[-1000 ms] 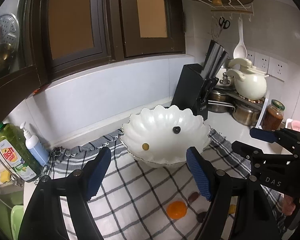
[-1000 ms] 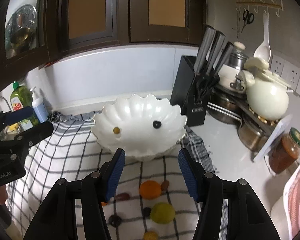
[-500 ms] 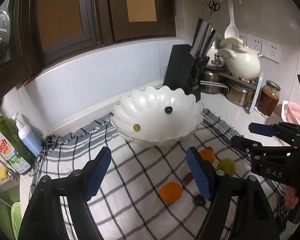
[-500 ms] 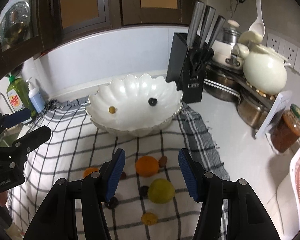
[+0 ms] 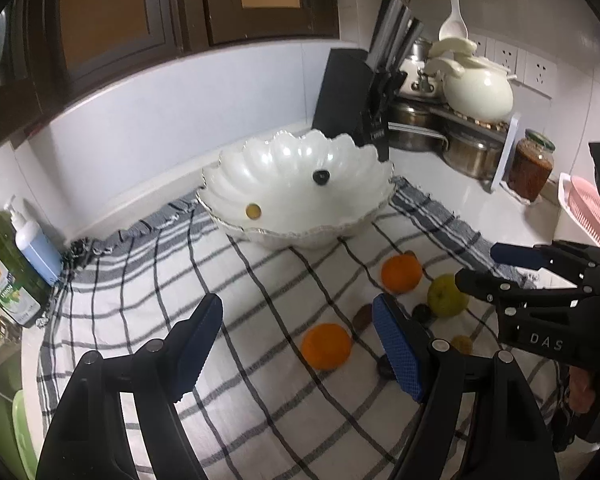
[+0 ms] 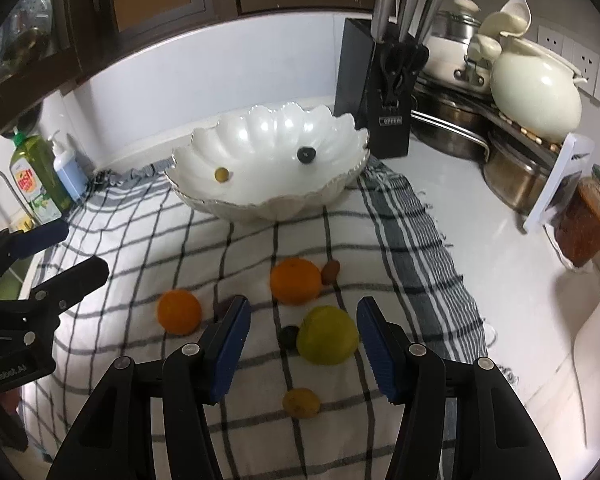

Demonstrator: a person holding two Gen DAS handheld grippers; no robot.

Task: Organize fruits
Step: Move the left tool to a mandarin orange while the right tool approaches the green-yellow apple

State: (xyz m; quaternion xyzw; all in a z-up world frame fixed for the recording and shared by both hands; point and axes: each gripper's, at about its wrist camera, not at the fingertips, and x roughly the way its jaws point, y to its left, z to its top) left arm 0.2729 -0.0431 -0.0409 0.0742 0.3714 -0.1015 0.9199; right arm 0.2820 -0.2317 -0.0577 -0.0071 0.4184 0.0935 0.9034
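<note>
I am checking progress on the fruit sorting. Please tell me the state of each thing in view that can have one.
Left gripper: open, holding nothing.
Right gripper: open, holding nothing, above the green fruit.
Bowl: upright, two small fruits inside.
Oranges: loose on the cloth.
Jar: lid on.
Knife block: knives in.

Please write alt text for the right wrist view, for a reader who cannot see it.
The open right gripper hovers over a green fruit on a checked cloth, with two oranges and smaller fruits nearby. Behind them a white scalloped bowl holds two small fruits; a knife block stands at right.
</note>
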